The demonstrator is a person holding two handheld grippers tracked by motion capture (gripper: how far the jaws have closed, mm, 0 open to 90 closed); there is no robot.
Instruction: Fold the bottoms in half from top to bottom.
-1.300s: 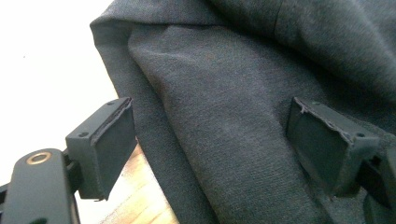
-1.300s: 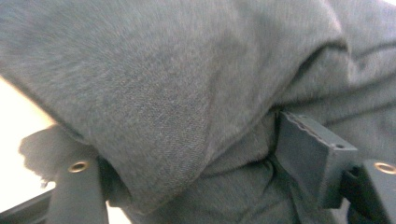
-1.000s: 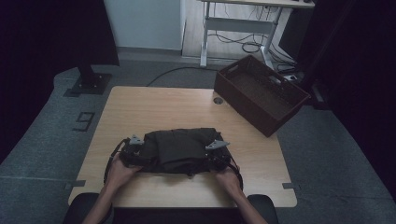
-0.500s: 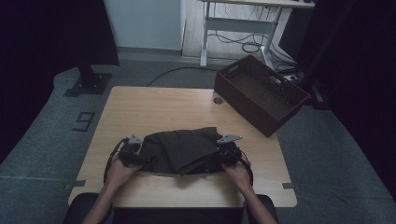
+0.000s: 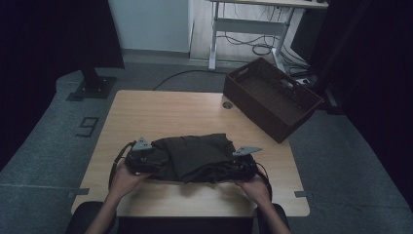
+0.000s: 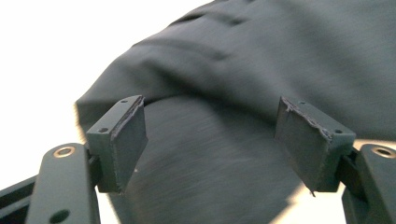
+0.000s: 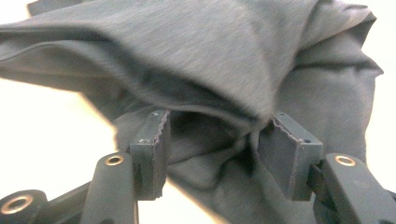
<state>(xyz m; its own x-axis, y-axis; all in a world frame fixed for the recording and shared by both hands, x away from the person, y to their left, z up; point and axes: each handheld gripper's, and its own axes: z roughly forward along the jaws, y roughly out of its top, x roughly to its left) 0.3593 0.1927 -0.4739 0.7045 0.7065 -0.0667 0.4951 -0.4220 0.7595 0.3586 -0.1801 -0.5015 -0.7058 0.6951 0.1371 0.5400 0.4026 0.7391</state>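
A dark grey garment lies loosely folded near the front edge of the wooden table. My left gripper is at its left end. In the left gripper view my left gripper stands wide open over the cloth; its jaws have just been closing a little, and the pads touch nothing. My right gripper is at the garment's right end. Its jaws have just been opening, and a fold of the cloth drapes over their tips with loose fabric between the pads, unpinched.
A brown open crate stands past the table's far right corner. A small round fitting sits at the table's back edge. A black stand base is on the floor at the left, and a desk frame stands behind.
The right hand has shifted right and up, and its jaws have spread off the cloth. The left hand has risen slightly. The garment has gone from a flat rectangle to a looser, bunched fold.
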